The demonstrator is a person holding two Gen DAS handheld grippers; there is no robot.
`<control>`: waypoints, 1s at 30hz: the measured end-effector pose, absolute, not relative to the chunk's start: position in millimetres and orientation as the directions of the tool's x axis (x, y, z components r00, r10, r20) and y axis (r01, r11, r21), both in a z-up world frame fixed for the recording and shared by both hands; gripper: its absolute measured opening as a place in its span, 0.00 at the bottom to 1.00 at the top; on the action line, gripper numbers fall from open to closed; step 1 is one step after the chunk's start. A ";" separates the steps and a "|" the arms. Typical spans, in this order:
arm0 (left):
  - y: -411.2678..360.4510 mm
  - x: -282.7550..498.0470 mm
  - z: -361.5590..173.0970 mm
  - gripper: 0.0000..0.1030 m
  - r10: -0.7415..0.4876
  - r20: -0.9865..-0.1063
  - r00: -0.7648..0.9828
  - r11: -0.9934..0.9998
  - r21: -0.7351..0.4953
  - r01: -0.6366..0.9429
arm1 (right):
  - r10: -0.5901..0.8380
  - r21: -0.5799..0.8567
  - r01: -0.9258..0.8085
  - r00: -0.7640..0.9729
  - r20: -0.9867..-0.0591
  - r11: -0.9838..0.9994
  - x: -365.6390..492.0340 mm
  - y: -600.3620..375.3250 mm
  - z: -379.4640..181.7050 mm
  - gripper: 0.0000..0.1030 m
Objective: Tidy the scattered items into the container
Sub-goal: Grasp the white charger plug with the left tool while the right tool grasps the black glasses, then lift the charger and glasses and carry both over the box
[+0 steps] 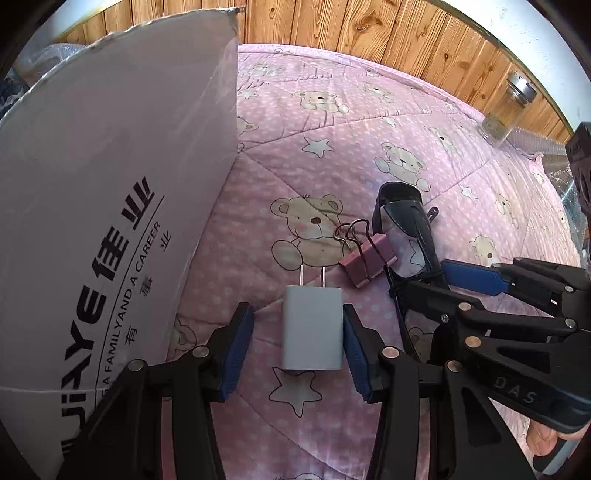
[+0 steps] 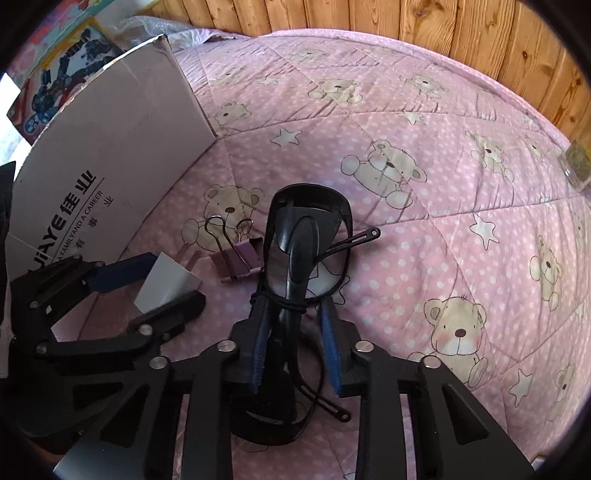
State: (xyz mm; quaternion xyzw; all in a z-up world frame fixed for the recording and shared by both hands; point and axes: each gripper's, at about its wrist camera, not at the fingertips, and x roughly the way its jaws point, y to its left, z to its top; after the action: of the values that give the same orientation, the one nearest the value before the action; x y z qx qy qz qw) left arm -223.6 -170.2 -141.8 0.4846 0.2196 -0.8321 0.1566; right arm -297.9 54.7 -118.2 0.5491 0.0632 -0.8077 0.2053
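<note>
A white plug charger (image 1: 312,328) lies on the pink bear quilt (image 1: 332,129), prongs pointing away. My left gripper (image 1: 298,350) is open and straddles it; the right pad touches its side, the left pad stands a little off. Black folded glasses (image 2: 306,236), tied with a cord, lie to the right. My right gripper (image 2: 294,343) is open with its jaws narrowed around their middle, and a thin gap shows at the right pad. A purple binder clip (image 2: 240,258) rests between charger and glasses. The white cardboard box (image 1: 110,184) stands at the left.
A wooden plank wall (image 1: 369,26) runs behind the bed. A glass jar (image 1: 506,107) stands at the far right quilt edge. A colourful toy carton (image 2: 55,85) and bubble wrap lie behind the cardboard box. A hand (image 1: 543,439) holds the right gripper's handle.
</note>
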 end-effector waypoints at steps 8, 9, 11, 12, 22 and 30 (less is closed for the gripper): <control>-156.8 -222.2 -141.2 0.55 -0.042 -0.879 -0.475 -0.905 -0.168 0.392 | -0.214 0.127 0.265 -0.335 -0.918 -0.956 -282.6 95.6 -108.6 0.15; -153.5 -224.1 -142.6 0.66 -0.044 -0.877 -0.479 -0.916 -0.156 0.370 | -0.221 0.139 0.255 -0.331 -0.917 -0.957 -284.4 97.3 -114.6 0.22; -147.5 -228.1 -144.1 0.68 -0.061 -0.871 -0.487 -0.932 -0.125 0.340 | -0.253 0.171 0.246 -0.354 -0.900 -0.954 -287.0 99.9 -118.1 0.23; -147.4 -228.9 -144.0 0.64 -0.061 -0.868 -0.493 -0.933 -0.127 0.338 | -0.256 0.177 0.239 -0.358 -0.898 -0.955 -287.6 100.4 -116.9 0.22; -163.3 -199.4 -132.1 0.31 0.021 -0.852 -0.524 -0.915 -0.228 0.334 | -0.299 0.258 0.153 -0.400 -0.866 -0.954 -248.1 119.5 -99.0 0.15; -146.0 -181.2 -109.9 0.31 0.052 -0.840 -0.541 -0.914 -0.258 0.313 | -0.315 0.286 0.133 -0.414 -0.854 -0.949 -207.2 128.5 -84.2 0.15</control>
State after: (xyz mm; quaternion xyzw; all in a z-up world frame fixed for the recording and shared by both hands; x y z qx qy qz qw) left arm -181.2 -146.0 -109.9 0.4732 0.1927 -0.8562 0.0764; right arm -207.2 128.5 -84.2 0.5243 -0.0870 -0.8364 0.1340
